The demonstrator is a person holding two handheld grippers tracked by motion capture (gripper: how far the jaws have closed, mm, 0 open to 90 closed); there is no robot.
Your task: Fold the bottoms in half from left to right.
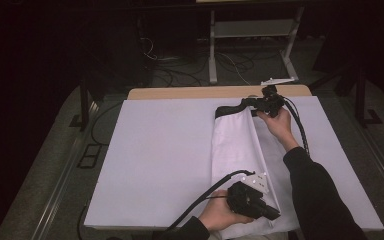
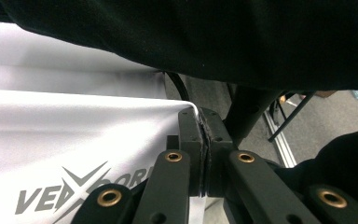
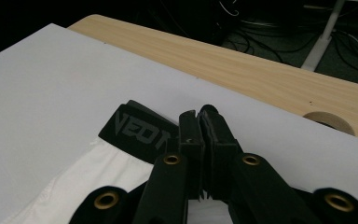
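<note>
At the near edge of the table (image 1: 155,150), which is covered by a white sheet, the person's left hand (image 1: 220,214) holds the left gripper (image 1: 270,214) low over the near end of a pair of white shorts (image 1: 232,145). In the left gripper view its fingers (image 2: 191,135) are clenched together on the hem edge of the white cloth, with a grey printed logo (image 2: 74,189) showing on the fabric just beside them and a dark sleeve (image 2: 214,42) crossing above. The shorts lie lengthwise on the right half of the table, folded along a long crease, running from the near edge toward the far side. At their far end is a black waistband (image 1: 230,108) with grey lettering. There the right hand (image 1: 279,125) holds the right gripper (image 1: 256,106); in the right gripper view its fingers (image 3: 189,135) are pressed shut on the waistband's end, pinching the fabric just above the white sheet. Beyond the sheet a strip of bare wood tabletop (image 3: 261,70) shows, with a roll of tape (image 3: 331,122) lying on it.
</note>
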